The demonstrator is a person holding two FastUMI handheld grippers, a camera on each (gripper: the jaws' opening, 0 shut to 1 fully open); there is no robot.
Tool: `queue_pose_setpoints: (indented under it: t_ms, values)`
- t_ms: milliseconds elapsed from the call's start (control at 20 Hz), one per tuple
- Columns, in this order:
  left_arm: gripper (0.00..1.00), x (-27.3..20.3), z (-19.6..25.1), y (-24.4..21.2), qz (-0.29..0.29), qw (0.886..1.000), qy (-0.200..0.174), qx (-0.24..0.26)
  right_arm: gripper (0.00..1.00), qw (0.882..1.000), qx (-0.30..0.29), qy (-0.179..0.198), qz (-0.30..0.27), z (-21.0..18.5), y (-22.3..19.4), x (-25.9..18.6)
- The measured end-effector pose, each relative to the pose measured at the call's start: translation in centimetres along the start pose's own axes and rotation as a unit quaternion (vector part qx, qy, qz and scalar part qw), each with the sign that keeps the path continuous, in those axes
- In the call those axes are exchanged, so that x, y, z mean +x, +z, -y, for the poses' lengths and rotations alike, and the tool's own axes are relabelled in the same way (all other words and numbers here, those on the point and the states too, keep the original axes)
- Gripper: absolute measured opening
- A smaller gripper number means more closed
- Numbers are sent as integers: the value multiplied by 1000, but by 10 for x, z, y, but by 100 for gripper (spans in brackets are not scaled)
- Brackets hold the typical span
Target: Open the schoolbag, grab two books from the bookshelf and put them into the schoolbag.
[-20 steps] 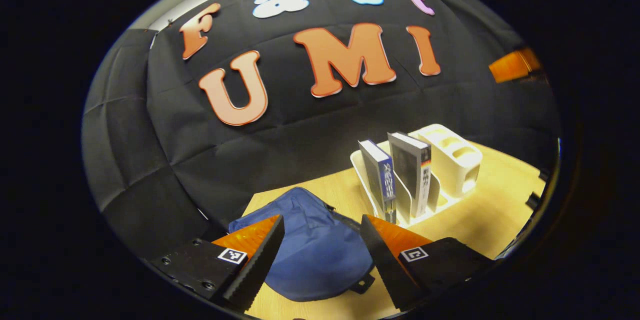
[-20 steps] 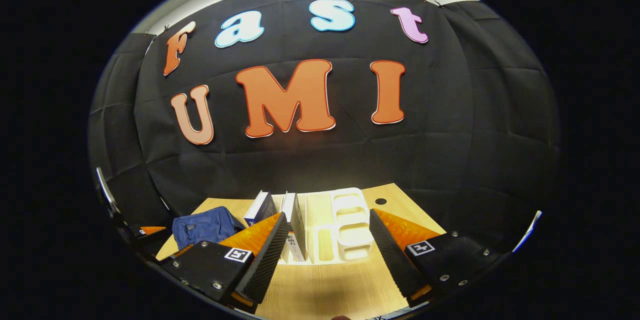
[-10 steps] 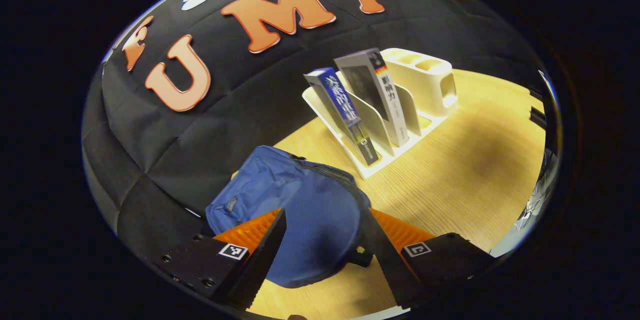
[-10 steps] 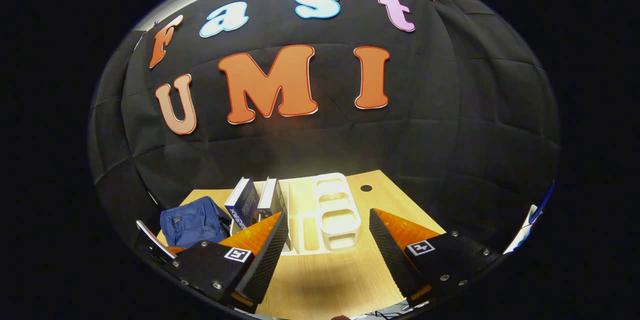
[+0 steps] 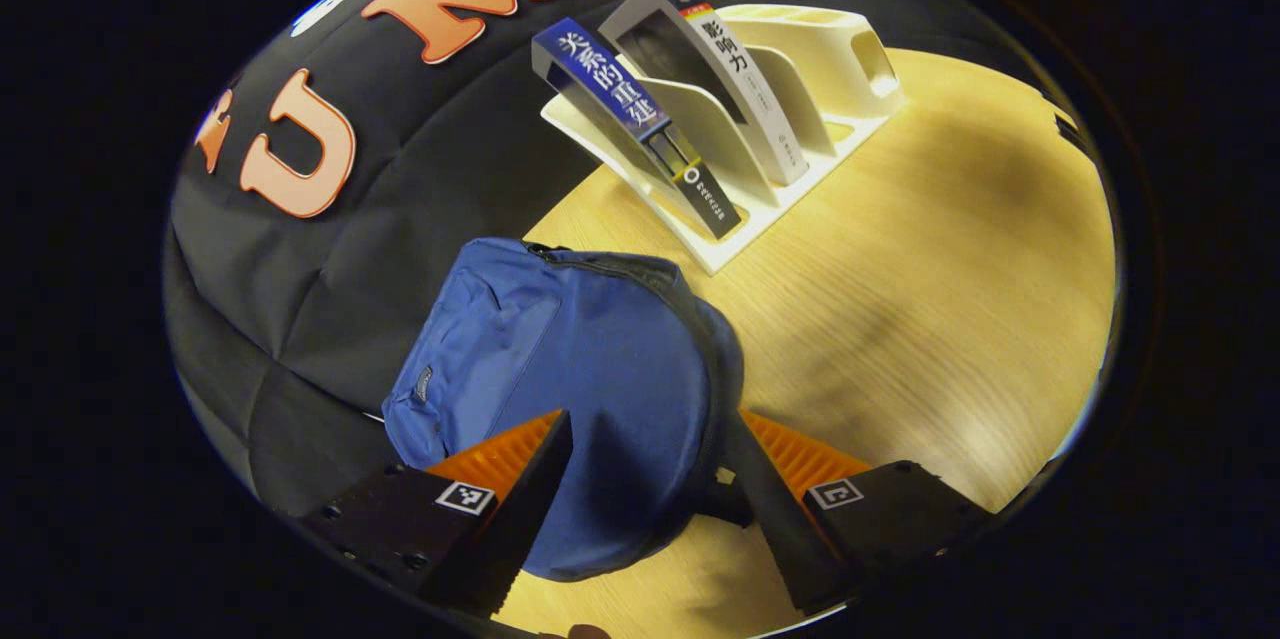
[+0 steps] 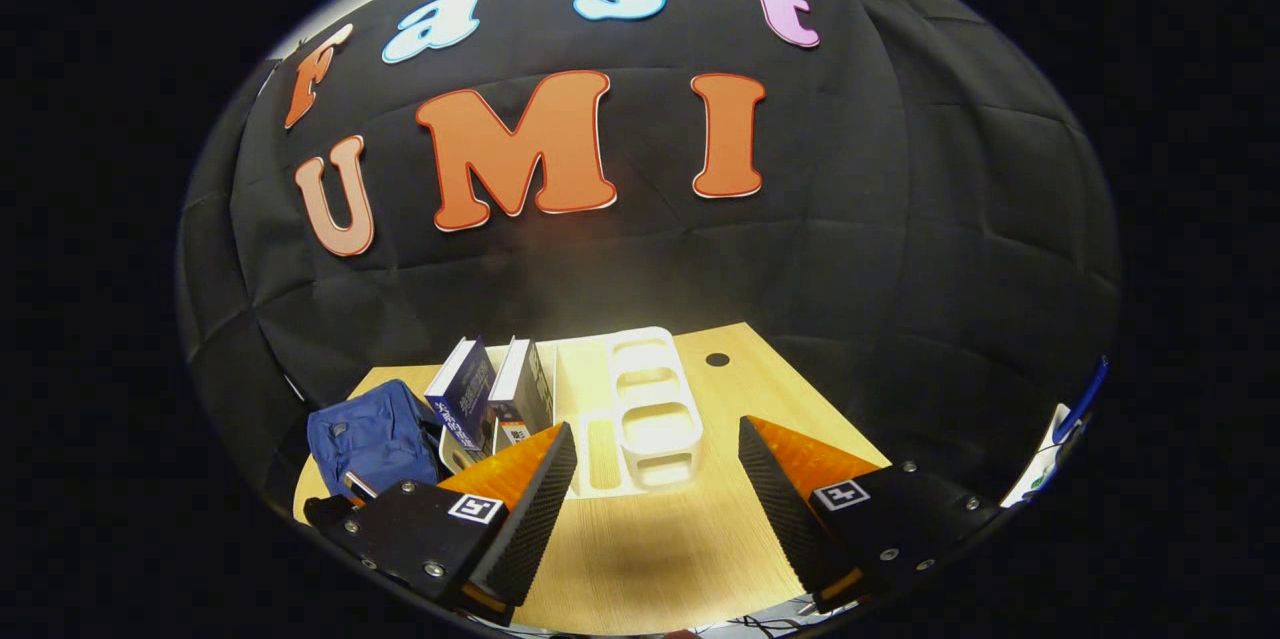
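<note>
Left gripper view: the left tool, its fingers spread wide and holding nothing, hangs over the near end of the soft blue fabric schoolbag, which lies flat and closed on the pale wooden desk. The bag's dark zipper line curves along its far and right-hand rim, so the opening lies ahead of and slightly right of the fingers; the bag's long axis runs roughly away from the tool. Beyond the bag stands the white plastic slotted bookshelf, with a blue-spined book and a grey-and-white book leaning in its slots. Right gripper view: the right tool, also spread apart and empty, is held back above the desk's near edge, facing the bookshelf. The two books sit at its left end and the schoolbag farther left. By this layout the left tool is much the nearer to the bag, the right better placed for the shelf.
</note>
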State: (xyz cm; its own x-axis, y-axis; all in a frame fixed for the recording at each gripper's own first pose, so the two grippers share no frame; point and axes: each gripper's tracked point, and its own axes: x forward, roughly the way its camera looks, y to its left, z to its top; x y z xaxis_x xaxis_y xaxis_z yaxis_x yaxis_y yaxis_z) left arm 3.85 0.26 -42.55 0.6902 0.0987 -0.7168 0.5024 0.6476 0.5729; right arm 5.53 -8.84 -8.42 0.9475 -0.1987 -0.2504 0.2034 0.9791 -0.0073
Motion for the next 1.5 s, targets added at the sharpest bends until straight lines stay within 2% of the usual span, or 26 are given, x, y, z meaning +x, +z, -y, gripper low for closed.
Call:
queue_pose_setpoints:
  t_ms: [350, 500, 650, 700, 750, 800, 900, 950, 1100, 1250, 1300, 1500]
  values:
    - [98, 4, -6, -4, -21, 1000, -3, -19, 97, 1000, -1, 15, -12, -7, -9, 1]
    - [91, -2, -17, -5, -38, 998, -3, -42, 97, 1000, -4, 16, -12, -6, -9, 2]
    - [88, -12, -41, 3, -30, 999, 29, -25, 97, 1000, 0, 17, -12, -5, -9, 4]
    - [79, -13, -45, 8, -23, 999, 34, -16, 97, 1000, 1, 16, -13, -4, -10, 5]
    - [88, -12, -47, 9, -19, 999, 36, -9, 97, 1000, 3, 17, -16, -4, -11, 6]
    - [85, -10, -45, 7, -23, 999, 37, -4, 97, 1000, 8, 18, -20, -5, -12, 8]
    - [60, -10, -42, 8, -22, 999, 36, 8, 97, 999, 18, 24, -26, -7, -13, 9]
    - [53, -11, -42, 10, -18, 999, 37, 14, 97, 999, 20, 25, -25, -8, -11, 9]
    - [45, -9, -38, 7, -24, 999, 25, 18, 97, 999, 22, 22, -17, -2, -4, 8]
    - [7, -5, -42, 5, -34, 998, 21, 38, 97, 999, 27, 24, -10, 1, 1, 8]
    - [4, -6, -37, 4, -41, 998, 7, 41, 97, 999, 28, 26, -9, 1, 3, 9]
    - [1, -10, -42, 8, -47, 997, -10, 52, 97, 998, 33, 46, -5, -3, 6, 11]
